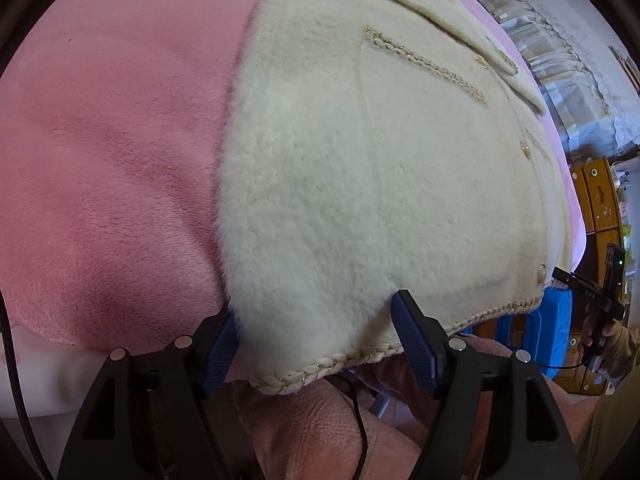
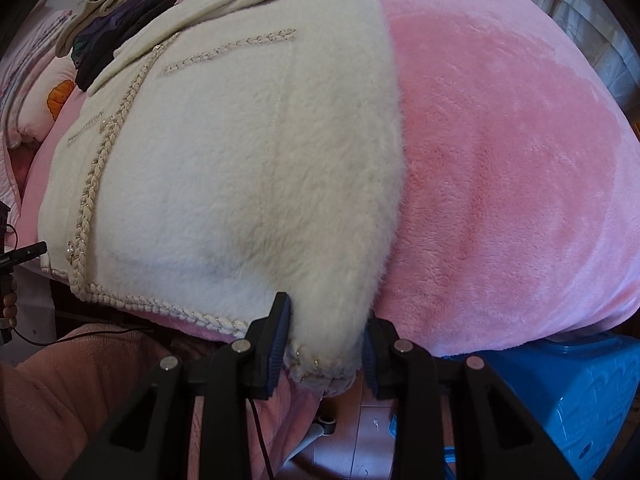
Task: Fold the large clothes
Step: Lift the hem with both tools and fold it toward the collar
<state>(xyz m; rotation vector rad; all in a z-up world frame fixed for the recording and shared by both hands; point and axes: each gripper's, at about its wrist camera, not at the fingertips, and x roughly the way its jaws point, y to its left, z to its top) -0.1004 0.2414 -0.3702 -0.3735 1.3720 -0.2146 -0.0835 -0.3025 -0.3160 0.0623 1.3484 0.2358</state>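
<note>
Two claws spread, left claw [image 1: 320, 340] and right claw [image 2: 326, 344] straddling cream jacket [image 1: 360, 184] hem corners.

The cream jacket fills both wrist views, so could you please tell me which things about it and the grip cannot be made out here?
- Left wrist view: the cream jacket hem covers the left hand-held gripper pads' contact; whether it pinches is unclear.
- Right wrist view: the hem corner hides the right hand-held gripper far pad.
- Both views: the collar is cut off at the top edge.
- Right wrist view: the folded clothes are partly hidden behind the jacket.
</note>
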